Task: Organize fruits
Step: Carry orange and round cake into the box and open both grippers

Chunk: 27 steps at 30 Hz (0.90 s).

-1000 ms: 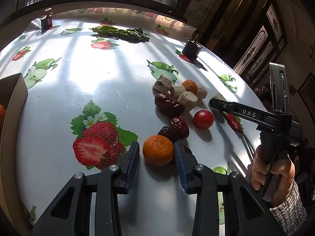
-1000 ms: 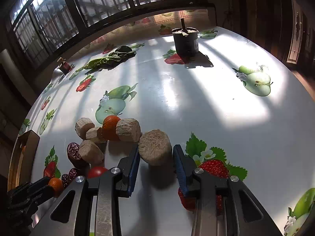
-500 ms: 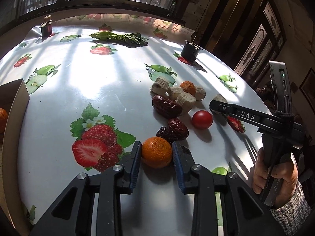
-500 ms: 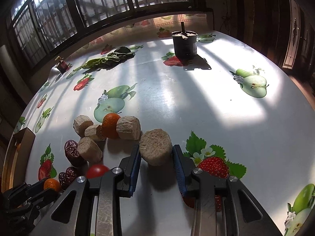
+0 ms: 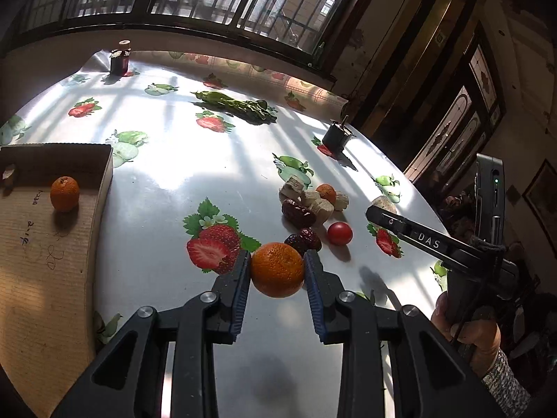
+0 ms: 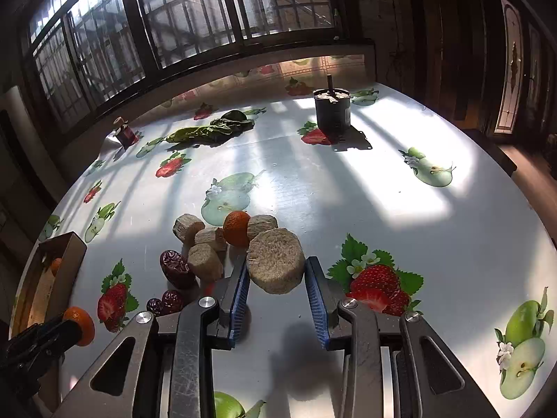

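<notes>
My left gripper (image 5: pixel 277 273) is shut on an orange mandarin (image 5: pixel 277 269) and holds it lifted above the table. It also shows in the right wrist view (image 6: pixel 79 324). My right gripper (image 6: pixel 276 273) is shut on a tan fibrous round chunk (image 6: pixel 275 260) and holds it above the cloth. A pile remains on the table: red dates (image 5: pixel 298 212), tan chunks (image 5: pixel 322 205), a second mandarin (image 5: pixel 326 192) and a red tomato (image 5: pixel 339 233). A cardboard box (image 5: pixel 48 244) at the left holds one mandarin (image 5: pixel 64 193).
A dark cylindrical pot (image 6: pixel 332 109) stands at the far side. Green leafy vegetables (image 6: pixel 212 129) and a small dark jar (image 6: pixel 124 133) lie near the window edge. The cloth carries printed strawberries and apples. The right-hand gripper body (image 5: pixel 435 244) reaches in from the right in the left wrist view.
My left gripper closed on the mandarin and lifted it, and the box came into view. My right gripper closed on the tan chunk and raised it.
</notes>
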### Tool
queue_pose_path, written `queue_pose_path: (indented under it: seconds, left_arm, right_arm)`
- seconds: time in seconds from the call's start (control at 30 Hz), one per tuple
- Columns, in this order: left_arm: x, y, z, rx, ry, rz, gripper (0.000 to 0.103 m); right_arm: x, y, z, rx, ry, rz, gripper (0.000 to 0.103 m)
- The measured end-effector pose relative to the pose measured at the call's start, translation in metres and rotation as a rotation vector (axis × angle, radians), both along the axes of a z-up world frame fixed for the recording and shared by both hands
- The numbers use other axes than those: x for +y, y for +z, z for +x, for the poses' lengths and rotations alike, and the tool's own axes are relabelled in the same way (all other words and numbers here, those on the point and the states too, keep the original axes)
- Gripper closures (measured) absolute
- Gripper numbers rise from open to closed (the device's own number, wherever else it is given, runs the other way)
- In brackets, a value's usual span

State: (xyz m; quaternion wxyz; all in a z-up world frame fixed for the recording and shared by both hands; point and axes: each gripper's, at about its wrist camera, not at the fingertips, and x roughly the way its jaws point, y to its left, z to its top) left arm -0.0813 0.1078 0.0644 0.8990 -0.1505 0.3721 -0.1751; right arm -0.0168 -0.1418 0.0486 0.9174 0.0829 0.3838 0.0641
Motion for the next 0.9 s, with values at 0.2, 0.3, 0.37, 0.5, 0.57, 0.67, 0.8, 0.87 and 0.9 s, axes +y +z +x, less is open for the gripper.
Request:
queue_pose_path:
  seconds: [0.2, 0.3, 0.37, 0.5, 0.57, 0.67, 0.8, 0.87, 0.9]
  left_arm:
    - [0.095, 0.026, -0.024, -0.002, 0.181, -0.008, 0.073]
    - [0.141, 0.027, -0.021, 0.02, 0.286, 0.084, 0.073]
    - [0.168, 0.022, -0.013, 0.054, 0.331, 0.124, 0.073]
    - [0.21, 0.005, 0.011, 0.138, 0.398, 0.152, 0.073]
    - [0.223, -0.005, 0.021, 0.182, 0.405, 0.138, 0.073]
    - [0.234, -0.022, 0.035, 0.255, 0.393, 0.101, 0.073]
    - [0.236, -0.035, 0.045, 0.295, 0.394, 0.099, 0.073]
    - [0.237, -0.038, 0.046, 0.297, 0.395, 0.088, 0.072]
    - [0.238, -0.039, 0.046, 0.292, 0.397, 0.084, 0.072]
  right_arm:
    - [0.082, 0.029, -0.016, -0.011, 0.205, 0.019, 0.068]
    - [0.133, 0.036, -0.018, -0.006, 0.325, 0.03, 0.068]
    - [0.17, 0.036, -0.018, 0.005, 0.404, 0.036, 0.068]
    - [0.239, 0.024, -0.017, 0.048, 0.534, 0.023, 0.068]
    - [0.27, 0.012, -0.016, 0.077, 0.575, -0.006, 0.068]
    - [0.305, -0.007, -0.01, 0.126, 0.612, -0.047, 0.068]
    - [0.329, -0.025, -0.001, 0.163, 0.629, -0.105, 0.068]
    - [0.333, -0.03, 0.004, 0.181, 0.628, -0.11, 0.068]
    - [0.335, -0.032, 0.007, 0.187, 0.627, -0.113, 0.068]
